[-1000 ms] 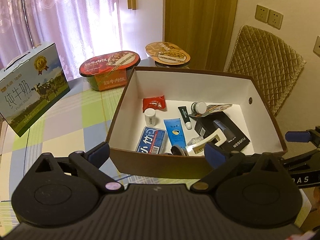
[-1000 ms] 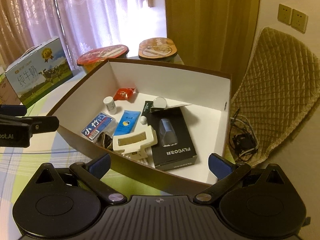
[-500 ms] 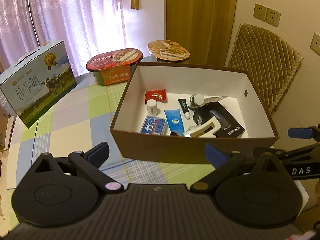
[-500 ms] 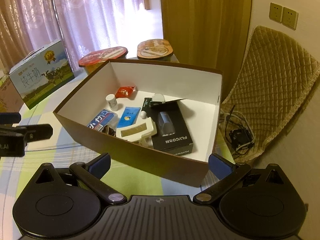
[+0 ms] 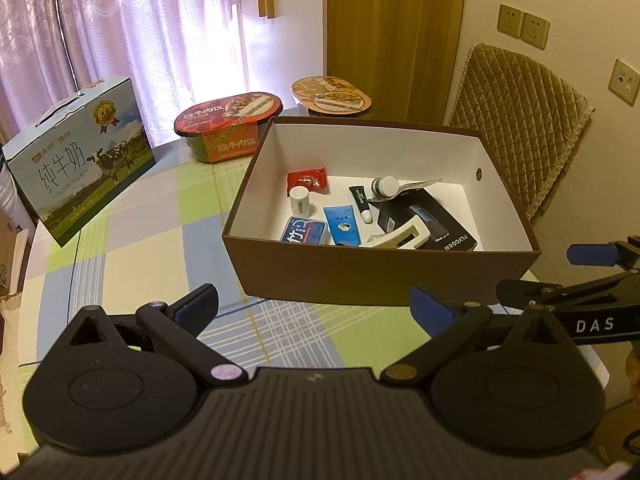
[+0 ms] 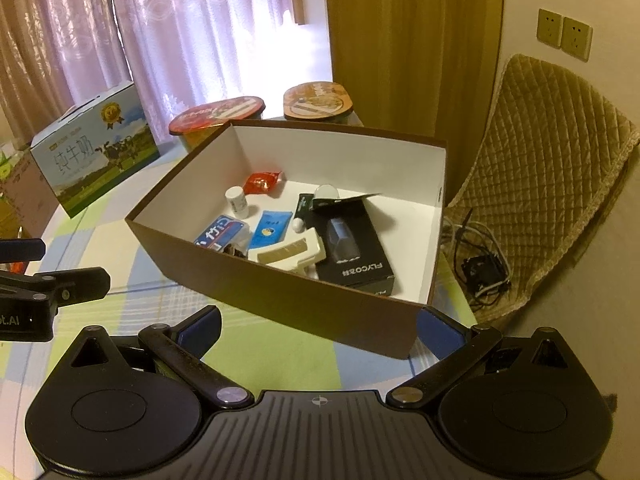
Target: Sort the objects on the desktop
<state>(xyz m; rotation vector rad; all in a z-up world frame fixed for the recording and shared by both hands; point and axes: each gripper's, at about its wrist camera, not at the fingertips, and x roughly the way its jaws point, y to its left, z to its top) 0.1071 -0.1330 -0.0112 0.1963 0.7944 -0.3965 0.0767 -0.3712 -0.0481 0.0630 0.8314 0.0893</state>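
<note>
A brown box with white inside (image 5: pixel 360 276) (image 6: pixel 280 296) stands on the checked tablecloth. In it lie a black FLYCO carton (image 5: pixel 436 224) (image 6: pixel 352 248), a cream hair clip (image 5: pixel 400 236) (image 6: pixel 288 254), a blue tube (image 5: pixel 342 224) (image 6: pixel 272 228), a blue pack (image 5: pixel 302 231) (image 6: pixel 218 234), a small white bottle (image 5: pixel 299 201) (image 6: pixel 237 200), a red sachet (image 5: pixel 307 181) (image 6: pixel 261 181) and a dark tube (image 5: pixel 360 200). My left gripper (image 5: pixel 314 306) and right gripper (image 6: pixel 320 326) hang open and empty in front of the box's near wall.
A milk carton box (image 5: pixel 80 168) (image 6: pixel 96 156) stands at the left. Two instant meal bowls (image 5: pixel 230 120) (image 5: pixel 330 96) sit behind the box. A quilted chair (image 5: pixel 516 112) (image 6: pixel 548 168) stands to the right, with cables (image 6: pixel 480 268) on the floor beside it.
Both grippers have pulled back from over the box toward the table's near edge; the box now looks smaller and farther. Contents have not moved. Both stay open.
</note>
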